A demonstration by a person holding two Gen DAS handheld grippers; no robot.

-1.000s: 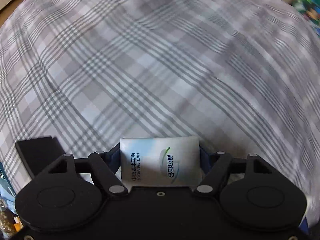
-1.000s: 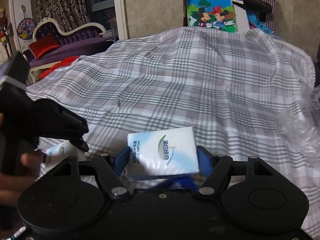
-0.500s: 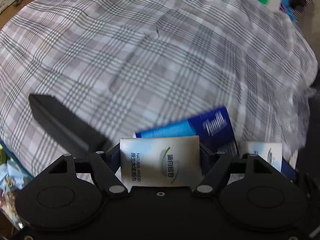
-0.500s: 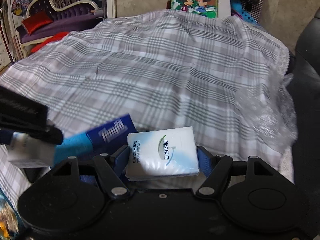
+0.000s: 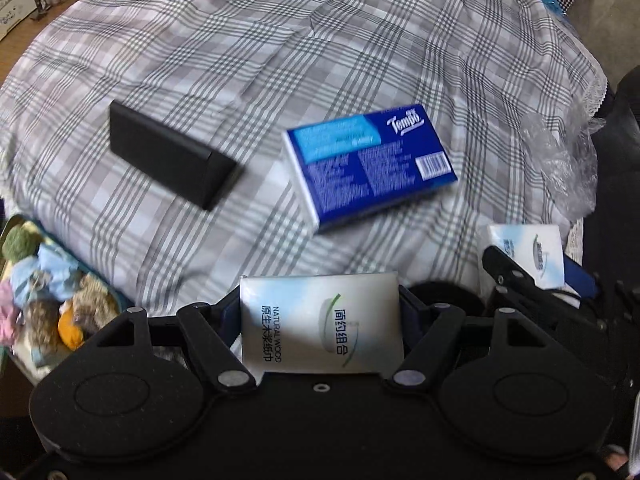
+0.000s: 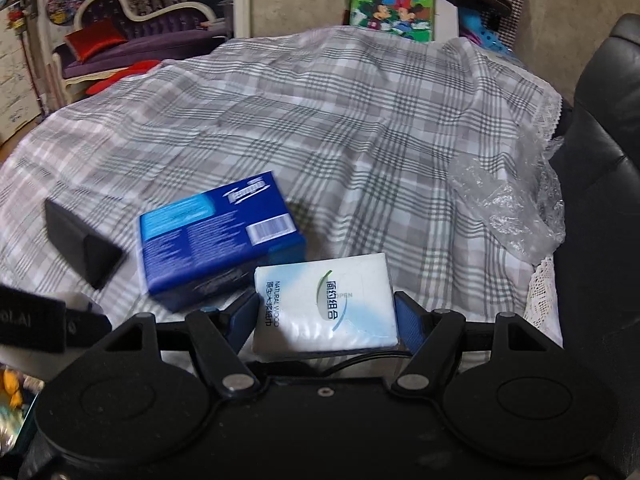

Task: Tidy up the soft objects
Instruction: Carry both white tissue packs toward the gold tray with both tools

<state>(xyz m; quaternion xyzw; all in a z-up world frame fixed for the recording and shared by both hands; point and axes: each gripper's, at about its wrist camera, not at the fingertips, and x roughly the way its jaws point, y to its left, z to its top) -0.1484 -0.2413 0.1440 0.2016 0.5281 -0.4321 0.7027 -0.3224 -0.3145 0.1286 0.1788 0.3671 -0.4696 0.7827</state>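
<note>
White tissue packs [image 5: 320, 322] [image 6: 326, 306] still clamped in both hand-held grippers; blue pack [image 5: 368, 160] newly visible.

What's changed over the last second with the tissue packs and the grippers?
Both grippers have pulled back from the plaid cloth, so the blue Tempo pack and the black box, barely in view before, now show in full on it. Nothing was grabbed or let go: the left gripper still clamps its white pack, and the right gripper still clamps its own.
</note>
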